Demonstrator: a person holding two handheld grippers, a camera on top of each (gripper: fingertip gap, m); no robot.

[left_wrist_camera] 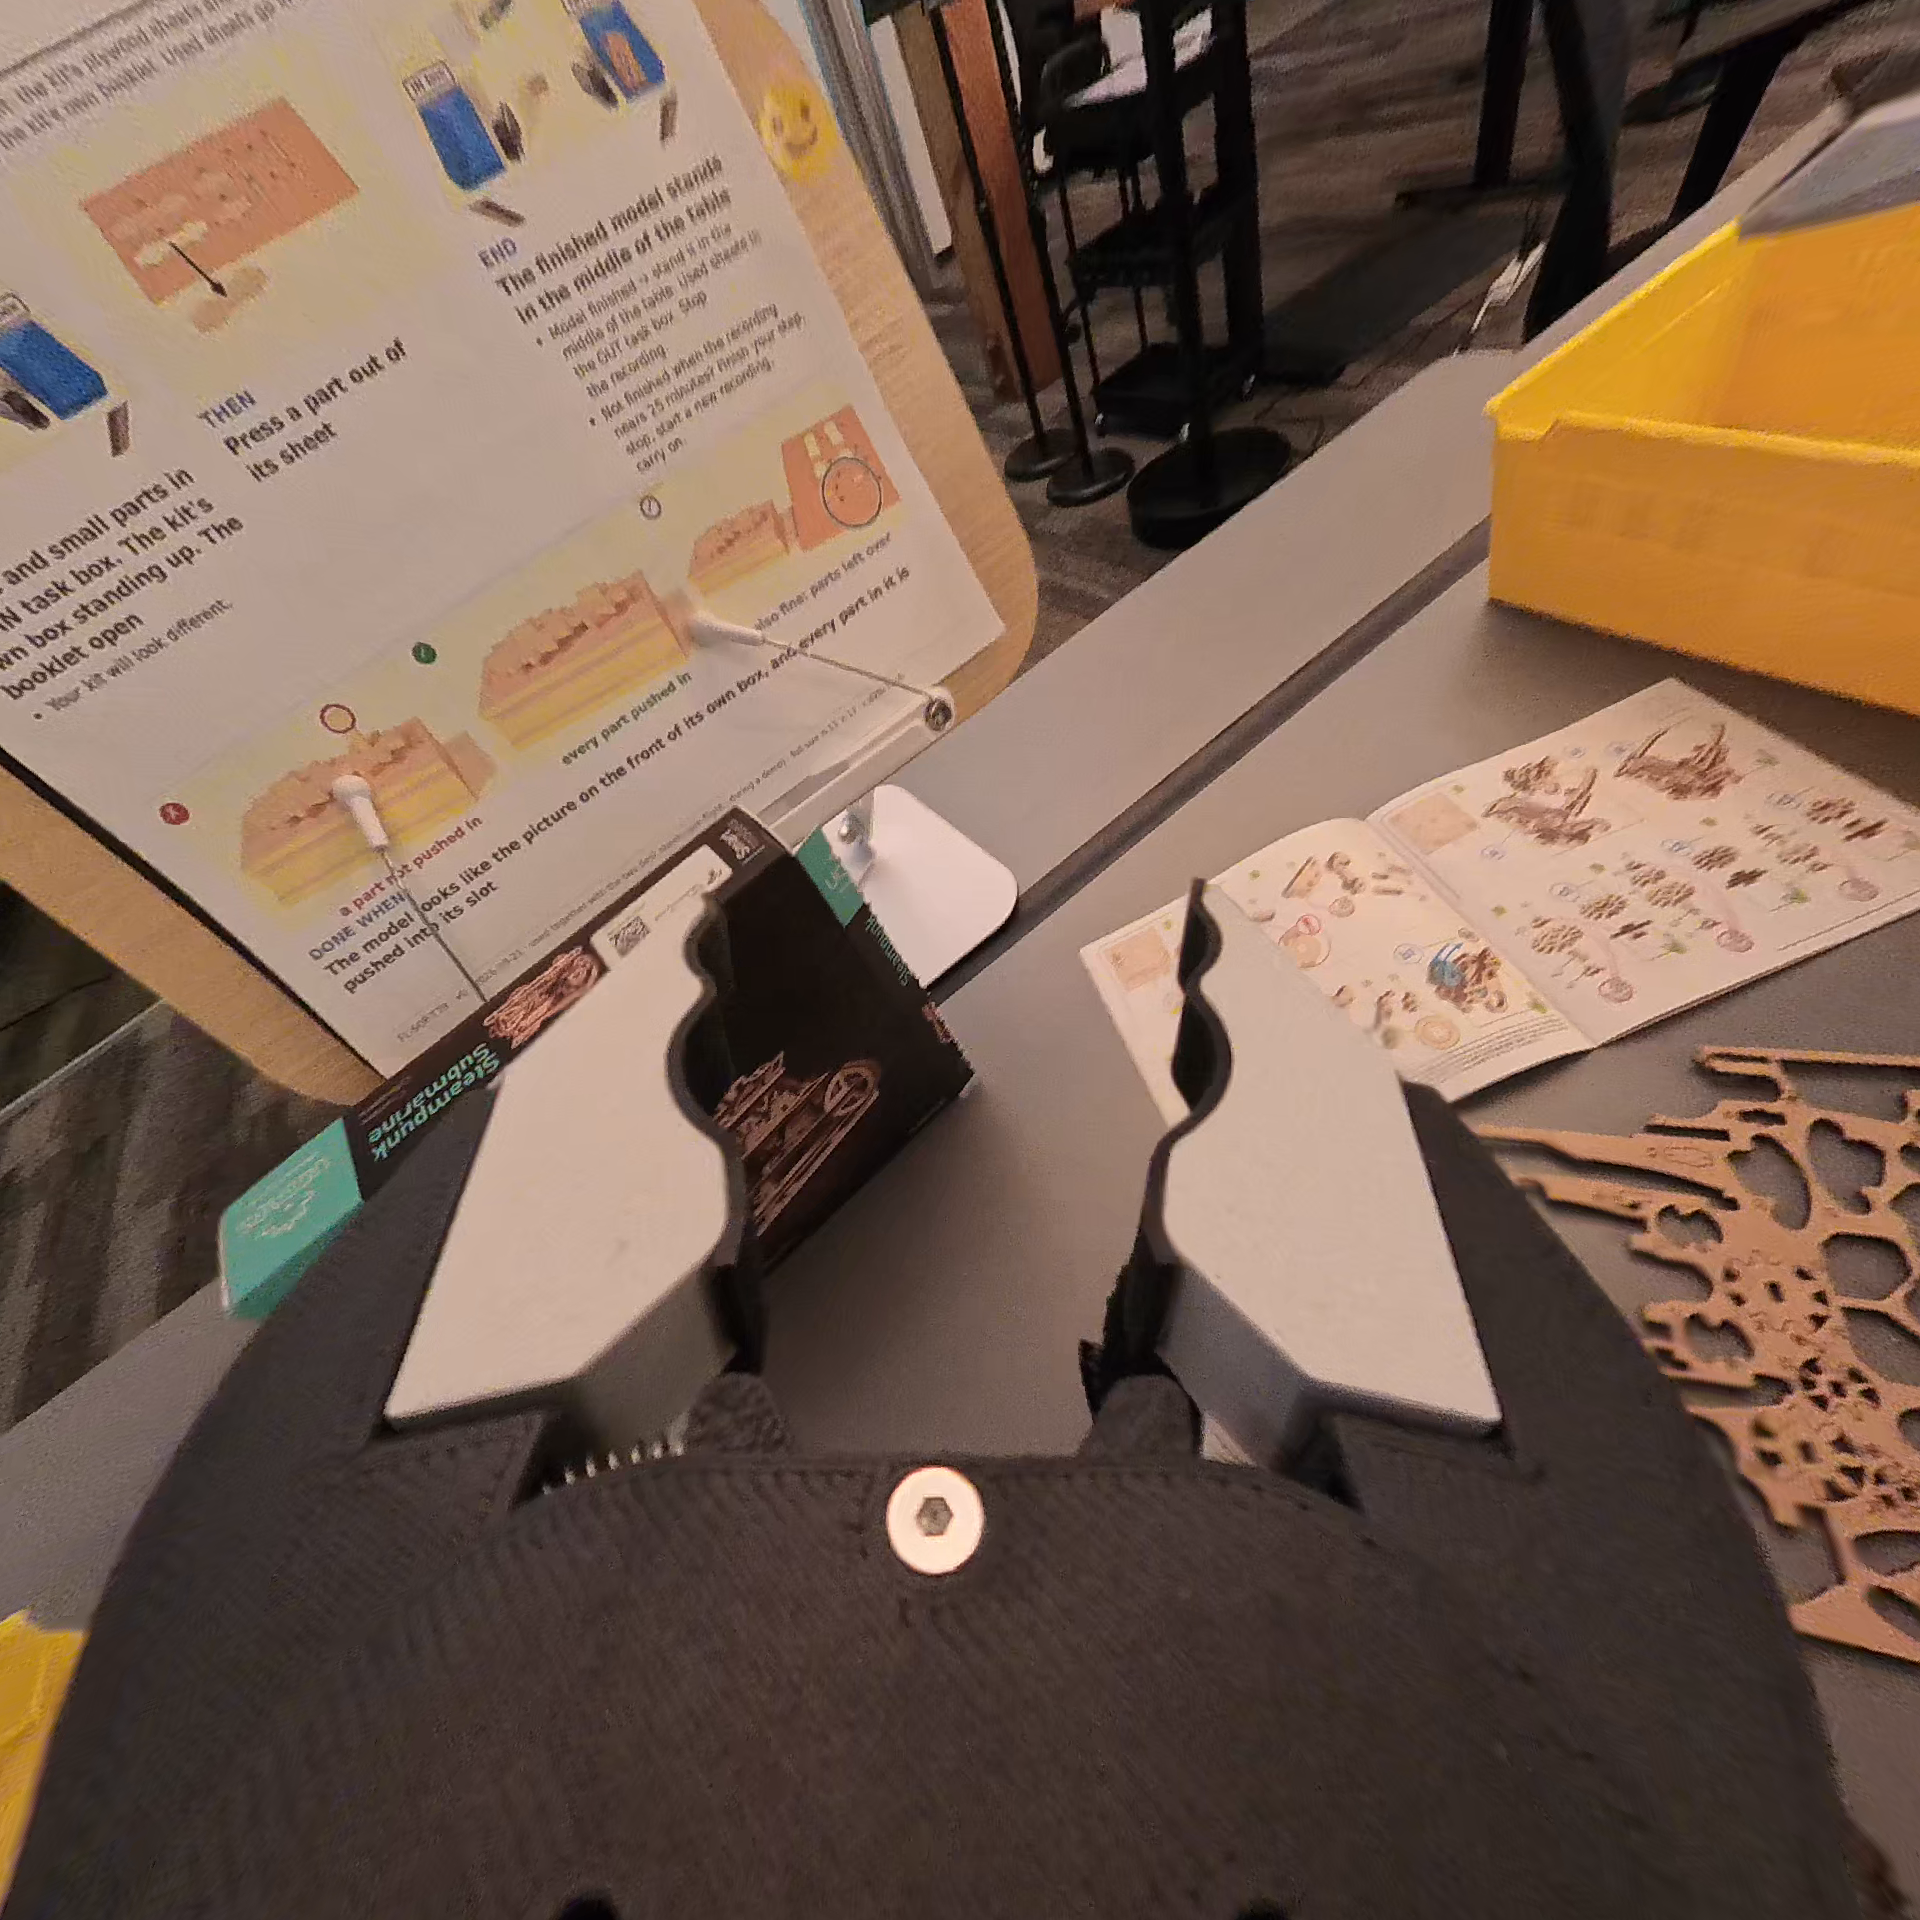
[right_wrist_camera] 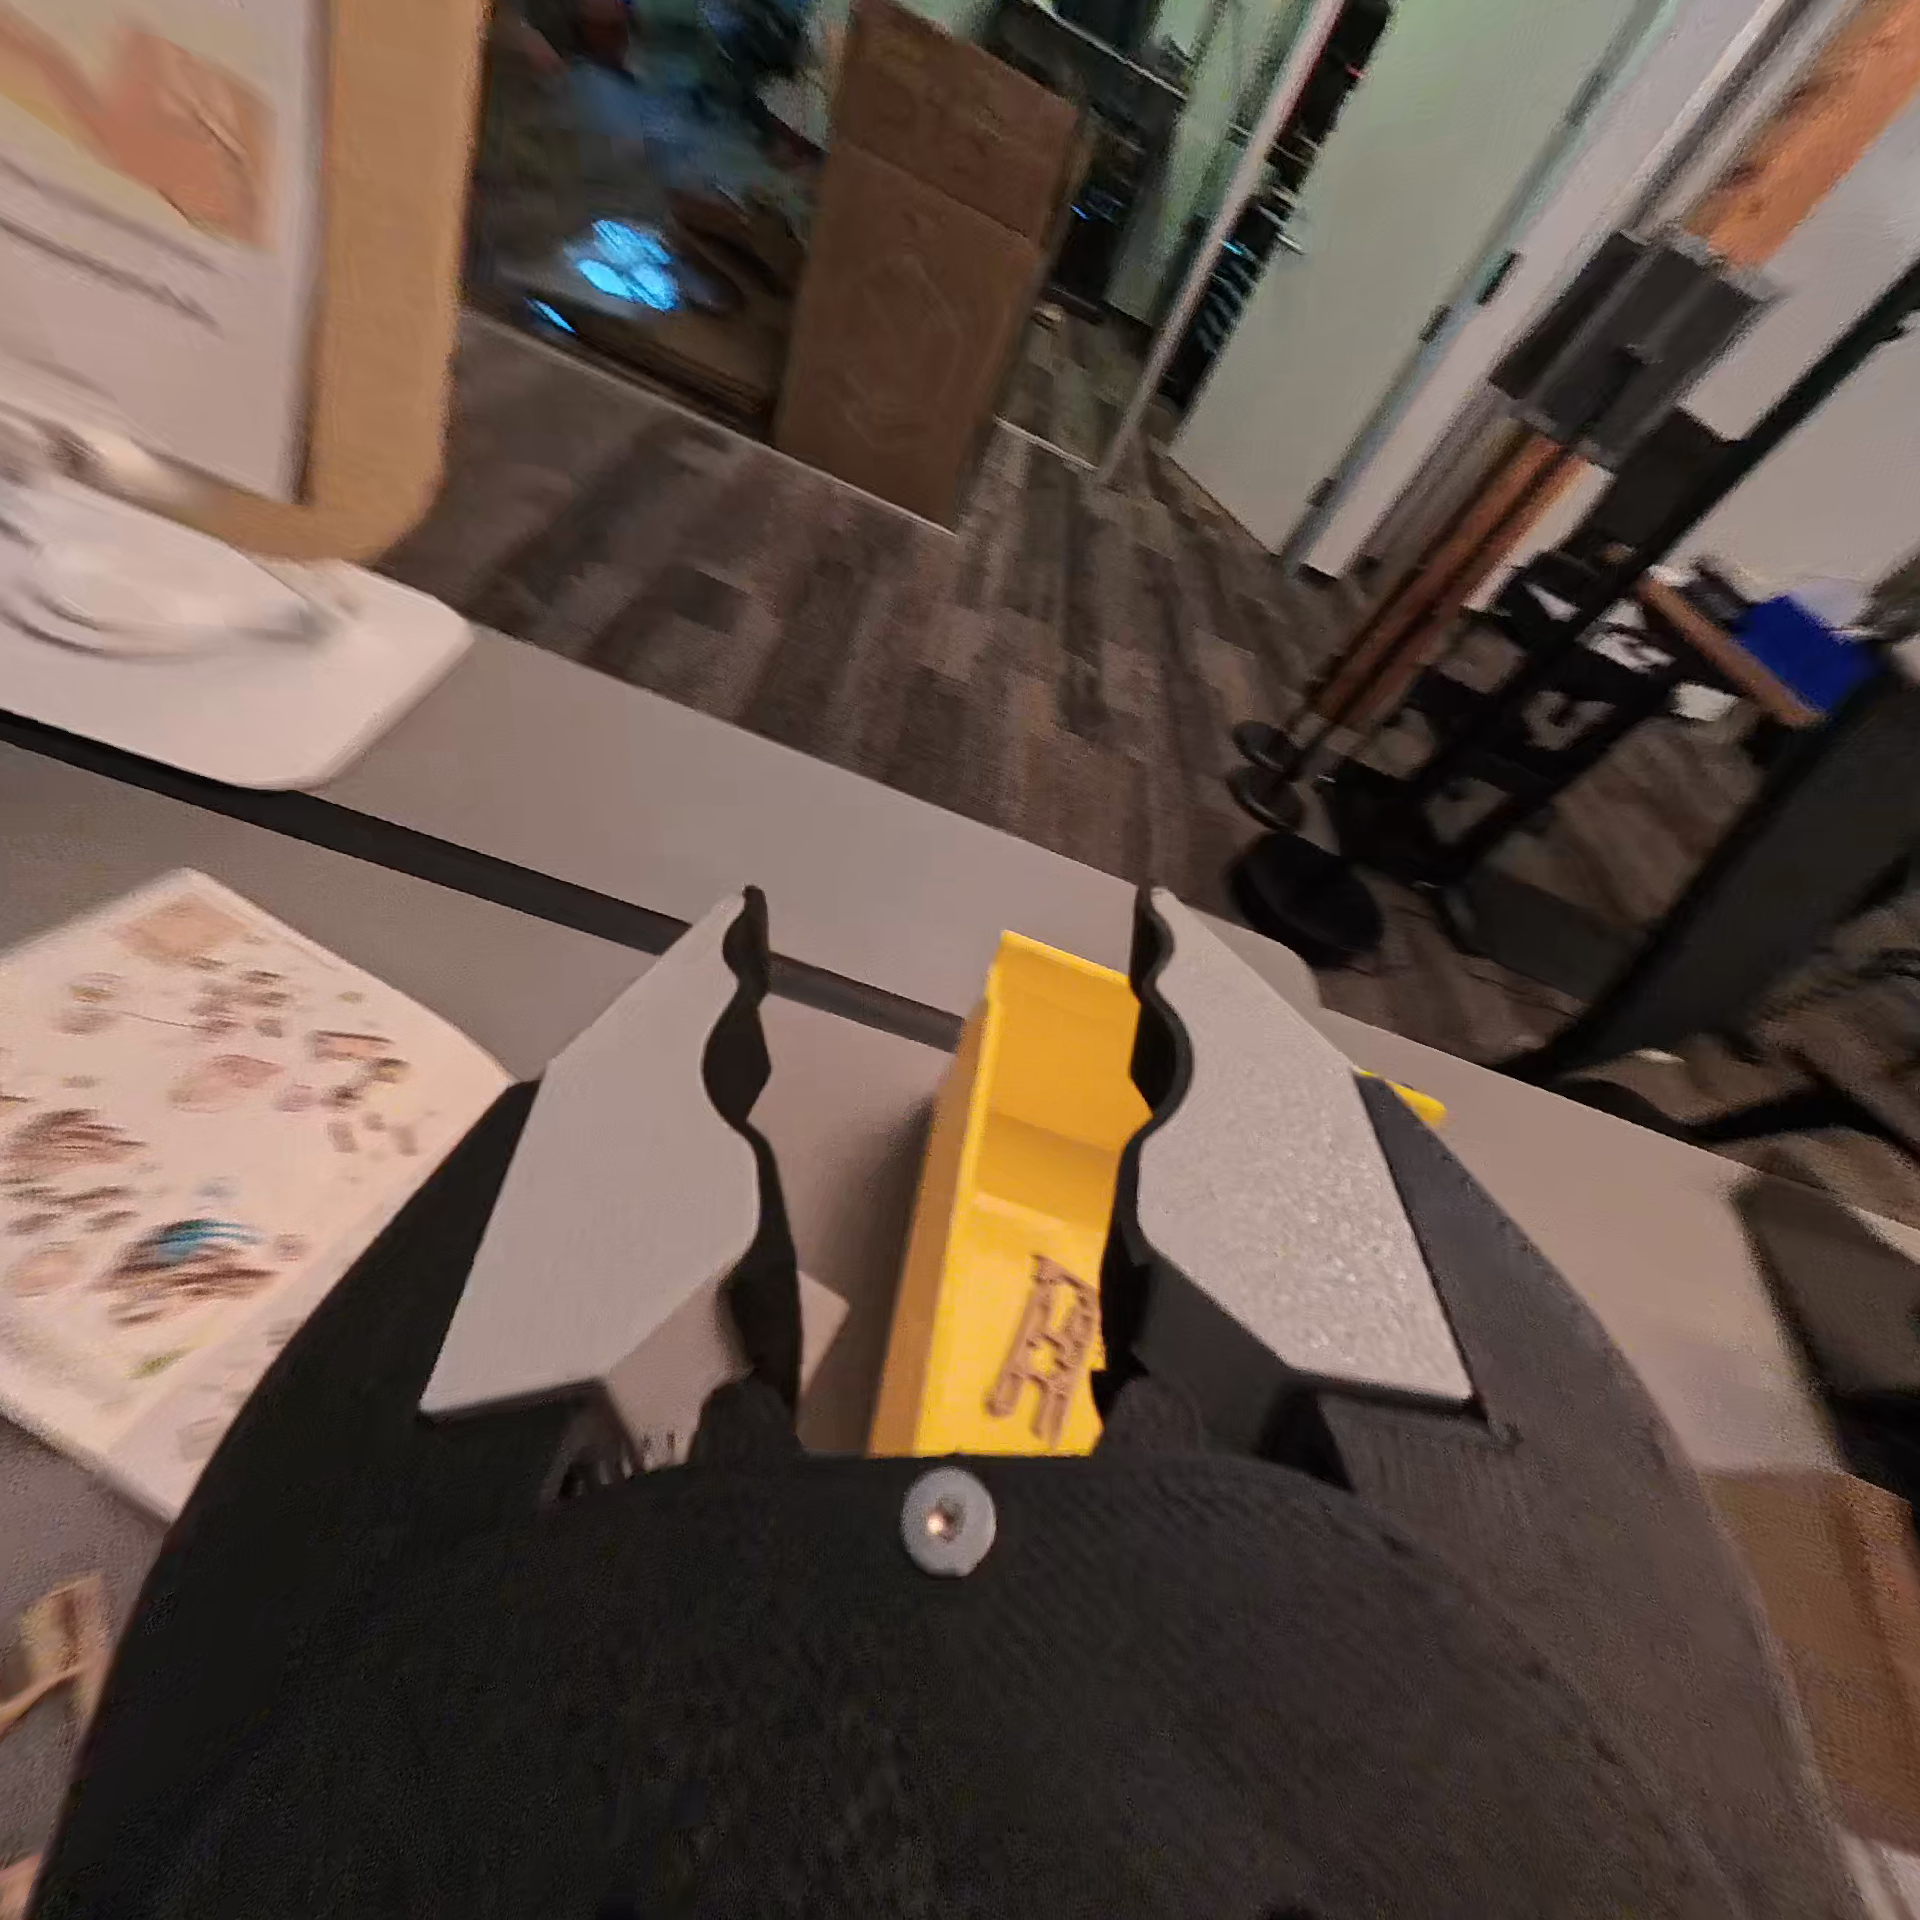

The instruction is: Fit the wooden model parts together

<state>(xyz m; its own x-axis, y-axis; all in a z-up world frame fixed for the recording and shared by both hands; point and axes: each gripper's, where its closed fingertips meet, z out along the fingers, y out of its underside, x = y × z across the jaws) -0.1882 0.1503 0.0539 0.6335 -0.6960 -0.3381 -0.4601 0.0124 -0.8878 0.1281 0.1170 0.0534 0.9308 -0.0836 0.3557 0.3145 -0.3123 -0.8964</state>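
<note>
In the left wrist view my left gripper [left_wrist_camera: 951, 956] is open and empty above the grey table [left_wrist_camera: 935, 1278]. A dark kit box [left_wrist_camera: 821, 1039] stands just beyond its left finger. A punched-out wooden sheet [left_wrist_camera: 1787, 1288] lies flat to the right. An open instruction booklet [left_wrist_camera: 1558, 883] lies beyond it. In the right wrist view my right gripper [right_wrist_camera: 951, 935] is open and empty, above a yellow box [right_wrist_camera: 1023, 1195]. A small wooden part [right_wrist_camera: 1049, 1351] lies inside that box, low between the fingers. The booklet [right_wrist_camera: 187, 1122] shows at the left.
A large instruction board [left_wrist_camera: 468, 468] on a white stand [left_wrist_camera: 935, 883] rises at the back left. The yellow box [left_wrist_camera: 1714, 468] sits at the far right of the table. Beyond the table's far edge are floor, stands and dark furniture [right_wrist_camera: 1558, 727].
</note>
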